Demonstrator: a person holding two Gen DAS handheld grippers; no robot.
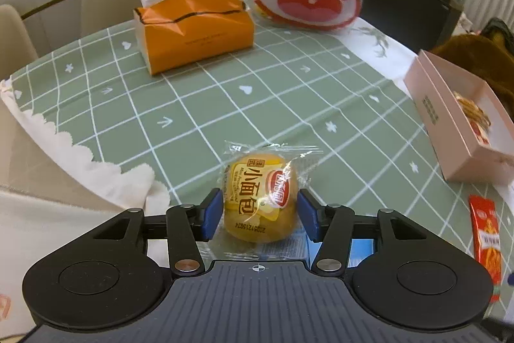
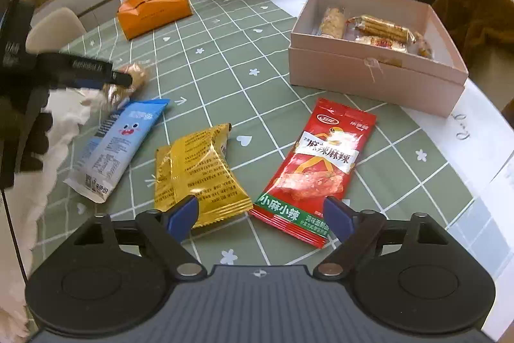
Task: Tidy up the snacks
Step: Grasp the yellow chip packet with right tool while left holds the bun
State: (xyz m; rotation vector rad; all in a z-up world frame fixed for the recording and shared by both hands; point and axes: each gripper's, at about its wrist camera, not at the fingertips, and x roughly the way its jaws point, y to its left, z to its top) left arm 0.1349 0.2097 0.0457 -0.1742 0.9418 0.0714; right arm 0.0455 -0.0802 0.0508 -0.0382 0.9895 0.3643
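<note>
With the pink box [image 2: 376, 76] ahead to the right already holding snacks, the left gripper [image 1: 260, 216] stands released around the wrapped small bread [image 1: 258, 198], not yet pinching, while the right gripper [image 2: 260, 214] hangs spread between the yellow packet [image 2: 199, 172] and red spicy-snack packet [image 2: 318, 166]; closing comes next, likely.

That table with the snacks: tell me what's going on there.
A person is sorting snacks with a handheld gripper in each hand. The left gripper is open around a small wrapped bun, pads just clear of it. The right gripper hangs open over a yellow packet and a red spicy-snack packet, gripping neither. A blue packet also lies loose on the tablecloth. The pink box already holds a few wrapped snacks.
</note>
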